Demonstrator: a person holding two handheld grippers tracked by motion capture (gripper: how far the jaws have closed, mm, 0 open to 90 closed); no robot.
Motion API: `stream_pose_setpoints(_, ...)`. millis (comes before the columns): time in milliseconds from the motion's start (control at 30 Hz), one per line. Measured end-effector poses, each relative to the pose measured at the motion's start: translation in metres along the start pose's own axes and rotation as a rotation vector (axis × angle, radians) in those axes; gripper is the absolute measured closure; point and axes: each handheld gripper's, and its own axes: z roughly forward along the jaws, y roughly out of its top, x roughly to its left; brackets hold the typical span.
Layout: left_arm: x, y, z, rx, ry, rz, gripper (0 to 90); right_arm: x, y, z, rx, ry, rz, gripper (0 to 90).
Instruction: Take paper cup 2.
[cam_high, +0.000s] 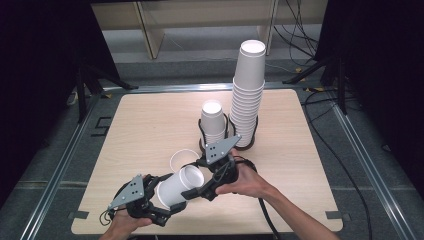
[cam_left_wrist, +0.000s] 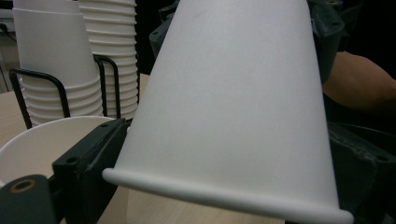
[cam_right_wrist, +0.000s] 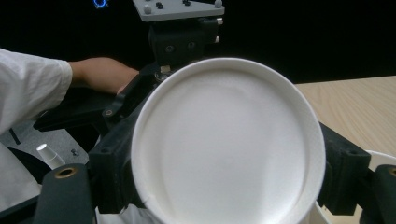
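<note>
A white paper cup (cam_high: 179, 186) lies on its side in the air above the table's front edge, caught between both grippers. My left gripper (cam_high: 165, 196) comes in from the lower left, and its black jaws press the cup (cam_left_wrist: 233, 102) on both sides near the rolled rim. From the right, my right gripper (cam_high: 198, 179) grips the narrow end; in its view the cup's round bottom (cam_right_wrist: 229, 144) faces the camera, with a jaw tight against each side. A second cup (cam_high: 182, 159) stands mouth up on the table just behind.
Two black wire holders stand mid-table: a short cup stack (cam_high: 213, 122) and a tall stack (cam_high: 248, 95) to its right. The wooden table (cam_high: 145, 125) has bare room on the left. Cables and a wooden shelf lie on the floor beyond it.
</note>
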Motion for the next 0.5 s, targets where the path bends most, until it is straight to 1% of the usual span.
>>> stream_pose_setpoints(33,-0.0002,0.0001,0.0000,0.004,0.001,0.000,9.7,-0.0003,-0.0003,-0.0004,0.003,0.001,0.000,23.0)
stream_pose_setpoints(67,-0.0002,0.0007,-0.0012,0.023,0.008,0.003,10.0,-0.0008,-0.0005,-0.0006,0.004,0.002,-0.001,23.0)
stream_pose_setpoints(100,-0.0008,0.0009,-0.0009,0.026,0.012,-0.004,10.2,-0.0010,-0.0010,-0.0009,0.001,0.005,0.008,23.0)
stream_pose_setpoints(167,-0.0008,0.0008,-0.0010,0.042,0.012,0.004,10.4,-0.0019,-0.0018,-0.0011,0.011,0.006,0.007,22.9)
stream_pose_setpoints(267,-0.0004,0.0008,-0.0005,0.038,0.010,-0.005,10.8,-0.0018,-0.0022,-0.0009,0.015,0.003,0.007,22.2)
stream_pose_setpoints(300,0.0005,0.0012,-0.0016,0.057,0.011,0.012,10.9,-0.0015,-0.0020,-0.0008,0.024,-0.003,-0.003,22.1)
stream_pose_setpoints(333,0.0004,0.0010,-0.0016,0.059,0.012,0.010,11.1,-0.0007,-0.0021,-0.0008,0.034,-0.004,0.009,22.0)
stream_pose_setpoints(367,0.0007,0.0009,-0.0017,0.065,0.012,0.010,11.2,-0.0013,-0.0021,-0.0001,0.030,-0.009,-0.005,21.7)
stream_pose_setpoints(400,0.0009,0.0005,-0.0012,0.059,0.013,0.008,11.3,-0.0014,-0.0021,-0.0004,0.038,-0.013,-0.003,21.5)
stream_pose_setpoints(433,0.0014,0.0000,-0.0004,0.048,0.010,0.003,11.3,-0.0013,-0.0022,-0.0007,0.041,-0.017,0.000,20.5)
stream_pose_setpoints(467,0.0019,0.0000,-0.0006,0.048,0.015,0.000,11.4,-0.0010,-0.0021,-0.0014,0.051,-0.018,0.010,18.2)
stream_pose_setpoints(500,0.0030,0.0004,-0.0017,0.060,0.021,0.008,11.5,-0.0017,-0.0018,-0.0015,0.058,-0.020,-0.003,16.4)
